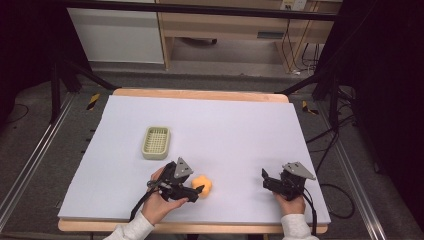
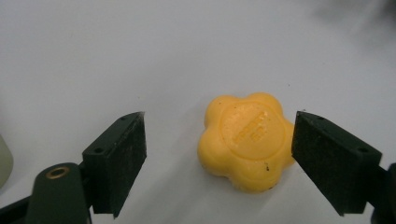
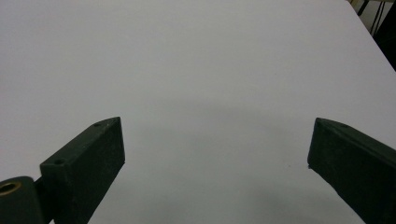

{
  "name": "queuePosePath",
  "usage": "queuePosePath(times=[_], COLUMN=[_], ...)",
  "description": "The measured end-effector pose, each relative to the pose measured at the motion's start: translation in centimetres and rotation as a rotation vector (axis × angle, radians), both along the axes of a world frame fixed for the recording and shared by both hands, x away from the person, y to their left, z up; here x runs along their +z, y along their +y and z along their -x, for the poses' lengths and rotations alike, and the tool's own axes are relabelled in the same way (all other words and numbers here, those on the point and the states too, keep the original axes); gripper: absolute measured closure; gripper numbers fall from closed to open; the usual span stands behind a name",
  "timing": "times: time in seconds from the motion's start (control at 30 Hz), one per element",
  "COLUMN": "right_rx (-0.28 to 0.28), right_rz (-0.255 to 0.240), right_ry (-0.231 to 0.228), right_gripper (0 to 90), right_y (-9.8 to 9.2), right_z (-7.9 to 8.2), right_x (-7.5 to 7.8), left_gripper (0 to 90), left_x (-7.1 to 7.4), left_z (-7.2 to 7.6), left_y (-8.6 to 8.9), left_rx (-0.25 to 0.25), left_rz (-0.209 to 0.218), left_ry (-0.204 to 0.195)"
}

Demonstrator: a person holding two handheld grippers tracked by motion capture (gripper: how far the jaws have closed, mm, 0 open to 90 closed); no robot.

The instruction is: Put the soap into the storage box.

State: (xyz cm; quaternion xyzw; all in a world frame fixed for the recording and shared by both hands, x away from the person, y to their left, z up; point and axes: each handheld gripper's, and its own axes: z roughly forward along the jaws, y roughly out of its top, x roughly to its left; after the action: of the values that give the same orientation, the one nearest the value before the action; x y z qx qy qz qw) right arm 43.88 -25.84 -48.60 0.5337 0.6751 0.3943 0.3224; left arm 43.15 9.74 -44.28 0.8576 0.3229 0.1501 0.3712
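A yellow flower-shaped soap bar (image 2: pixel 245 140) lies flat on the white table sheet, near the front edge in the high view (image 1: pixel 202 185). My left gripper (image 2: pixel 219 158) is open around it: the soap sits between the jaws, close against the right one, with a wide gap to the left one. In the high view the left gripper (image 1: pixel 196 192) reaches the soap from the left. My right gripper (image 3: pixel 217 158) stands open over bare sheet, with nothing between its jaws; the high view has it at the front right (image 1: pixel 266 179).
A pale green slotted soap dish (image 1: pixel 156 142) rests on the sheet behind and left of the soap. The white sheet (image 1: pixel 225 125) covers a wooden table. Black frame legs and cables stand around the table's sides.
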Motion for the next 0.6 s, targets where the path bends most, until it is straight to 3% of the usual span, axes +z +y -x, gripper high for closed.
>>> queuePosePath(times=[0.6], right_rx=[0.003], right_rz=[-0.003], right_ry=[0.003], right_gripper=[4.3], right_y=[0.0], right_z=[0.0], right_x=[0.0], left_gripper=[14.8], left_x=[-0.9], left_z=[0.2], left_y=[-1.8], left_rx=[-0.055], left_rz=[-0.064], left_ry=[0.02])
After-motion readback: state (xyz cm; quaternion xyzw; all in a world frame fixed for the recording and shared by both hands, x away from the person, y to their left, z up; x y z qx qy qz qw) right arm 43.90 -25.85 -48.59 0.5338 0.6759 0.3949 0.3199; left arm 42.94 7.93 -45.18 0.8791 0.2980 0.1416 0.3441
